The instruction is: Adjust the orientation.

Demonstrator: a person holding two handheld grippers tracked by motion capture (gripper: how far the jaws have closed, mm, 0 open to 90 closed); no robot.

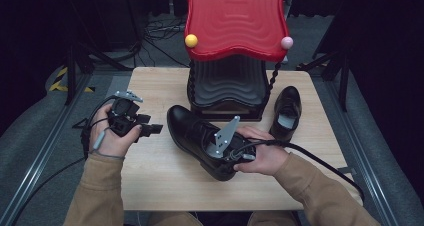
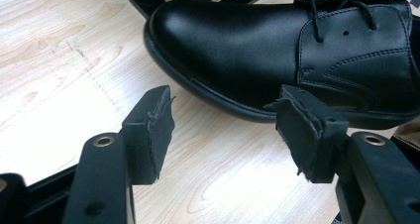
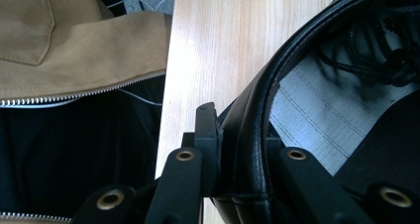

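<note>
R gripper is clamped on the heel rim of the shoe mid-table, L gripper half open w/ nothing in it by the toe — looks like mid-lift, next prob needs a steady carry.

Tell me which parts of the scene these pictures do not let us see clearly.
- High view: the right gripper is covered at its tip by the hand and the near shoe.
- High view: the rack shelves lie under the red top.
- Left gripper view: the shoe's heel is cut by the right edge.
</note>
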